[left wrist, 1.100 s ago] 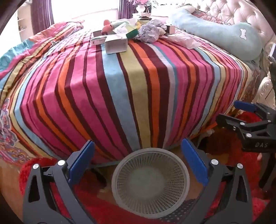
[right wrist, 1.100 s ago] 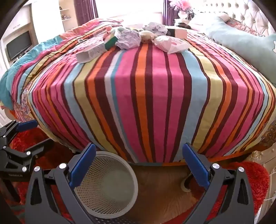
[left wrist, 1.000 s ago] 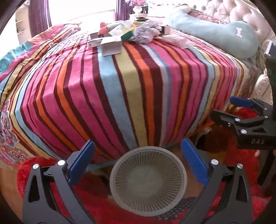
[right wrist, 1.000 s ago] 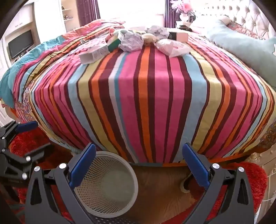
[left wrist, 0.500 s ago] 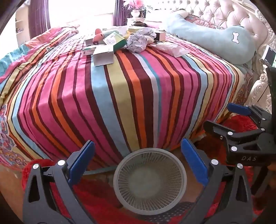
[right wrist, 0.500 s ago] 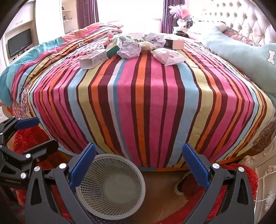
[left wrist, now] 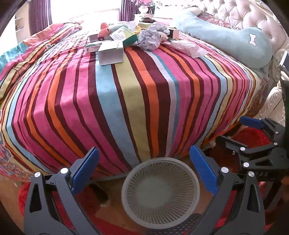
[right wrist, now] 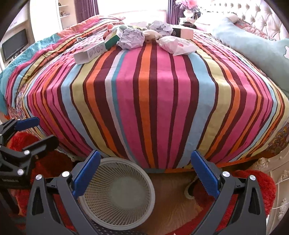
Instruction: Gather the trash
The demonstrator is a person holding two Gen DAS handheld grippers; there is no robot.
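Left gripper spread wide, basket just below

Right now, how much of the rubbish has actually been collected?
None yet, it seems. The white mesh wastebasket on the floor at the bed's foot looks empty. Both the left gripper and right gripper are open, holding nothing. Left to collect on the striped bedspread: the crumpled pale paper balls, white cardboard boxes and a crinkled plastic bag.

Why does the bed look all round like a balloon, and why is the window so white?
Both wrist views use fisheye lenses, so the striped bed bulges and the corners go black. In the right wrist view, daylight washes out the window; in the left wrist view it does too.
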